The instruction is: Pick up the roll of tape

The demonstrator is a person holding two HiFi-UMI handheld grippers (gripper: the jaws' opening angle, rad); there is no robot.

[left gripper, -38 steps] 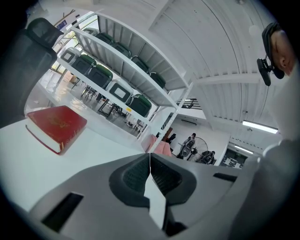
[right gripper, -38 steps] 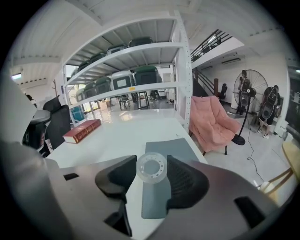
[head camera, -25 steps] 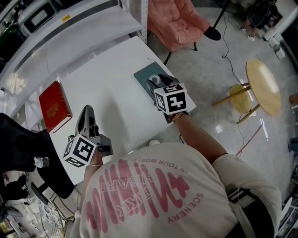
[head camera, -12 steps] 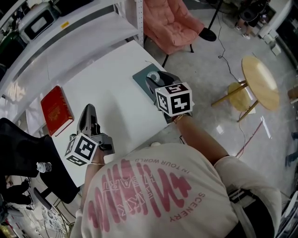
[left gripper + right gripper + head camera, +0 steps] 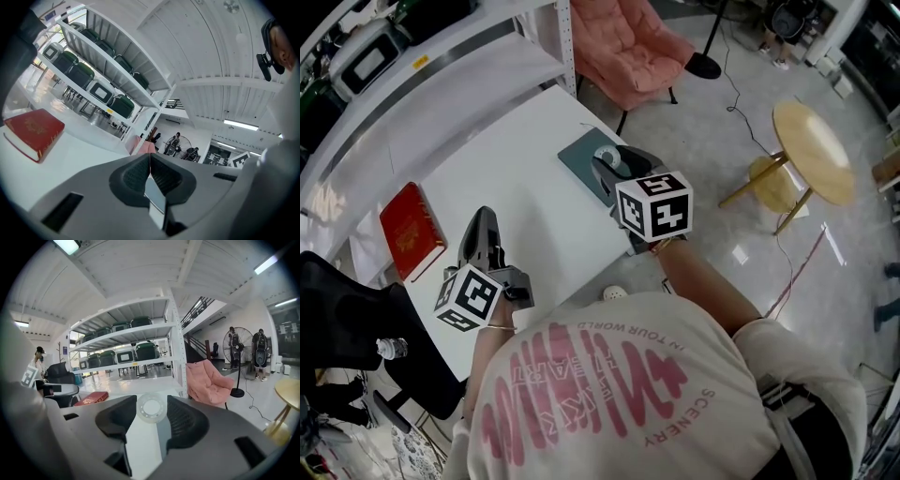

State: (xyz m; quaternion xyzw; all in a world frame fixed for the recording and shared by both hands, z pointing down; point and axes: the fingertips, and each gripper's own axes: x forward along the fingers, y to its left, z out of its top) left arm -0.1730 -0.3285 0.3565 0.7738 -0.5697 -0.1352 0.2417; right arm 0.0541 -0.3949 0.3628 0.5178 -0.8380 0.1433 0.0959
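Right tongs (image 5: 151, 405), roll of tape (image 5: 151, 408) clamped between their tips

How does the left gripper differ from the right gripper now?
The left gripper has its jaws together, with nothing between them; the right gripper has its jaws apart, pressing on the roll of tape. The left gripper is nearer the red book; the right gripper is over the green mat. Both are above the white table.

On the desk (image 5: 534, 192) the book (image 5: 411, 230) lies at the left edge and the mat (image 5: 577, 157) at the far right corner. The tape (image 5: 606, 154) sits between the jaws of the right hand-held gripper (image 5: 607, 163), over the mat. The left hand-held gripper (image 5: 480, 225) is just right of the book. Shelves (image 5: 394, 89) stand behind the desk, and a chair (image 5: 619, 42) and a stool (image 5: 811, 150) are on the floor to its right.
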